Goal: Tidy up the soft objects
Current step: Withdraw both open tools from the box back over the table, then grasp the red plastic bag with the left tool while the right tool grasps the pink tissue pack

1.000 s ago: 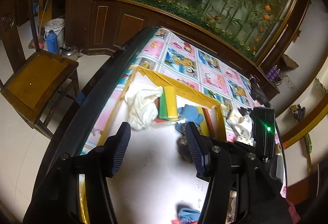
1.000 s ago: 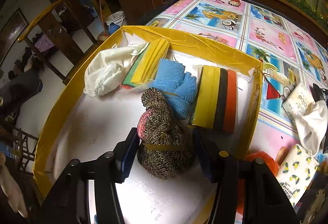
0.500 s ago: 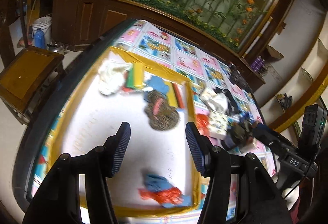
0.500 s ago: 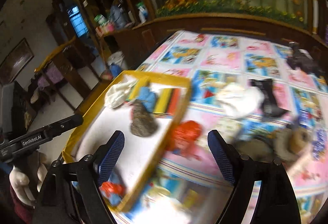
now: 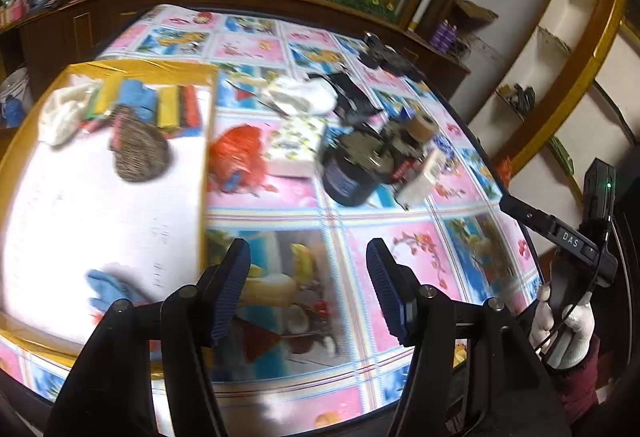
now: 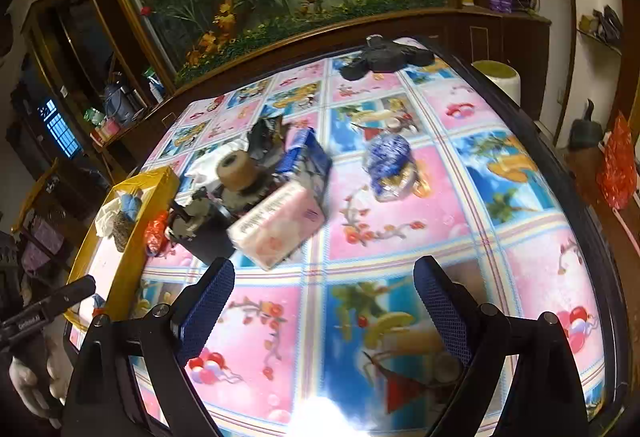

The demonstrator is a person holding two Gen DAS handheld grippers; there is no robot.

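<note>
- Left wrist view: the left hand-held gripper [image 5: 308, 277] tilts down over the table [image 5: 460, 237], jaws opening, nothing between them. The yellow-rimmed tray [image 5: 120, 69] at 10 o'clock holds the knitted hat [image 5: 140, 149]; a gloved hand [image 5: 568, 329] is at 4 o'clock.
- Right wrist view: the right hand-held gripper [image 6: 320, 301] angles down, jaws opening wide and empty; a tissue pack [image 6: 276, 229] lies at 11 o'clock.

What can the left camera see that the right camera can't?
Only the left camera shows the whole yellow tray: the coloured sponges at its far end and a blue cloth near its front. It also shows the patterned tissue pack.

Only the right camera shows the blue and gold bundle, the pink packet and the white bin past the table.

Both show the flowery tablecloth, the brown knitted bundle, the red bag, the tape roll and the black pile. The left gripper and right gripper are both opening, with nothing between their jaws.
</note>
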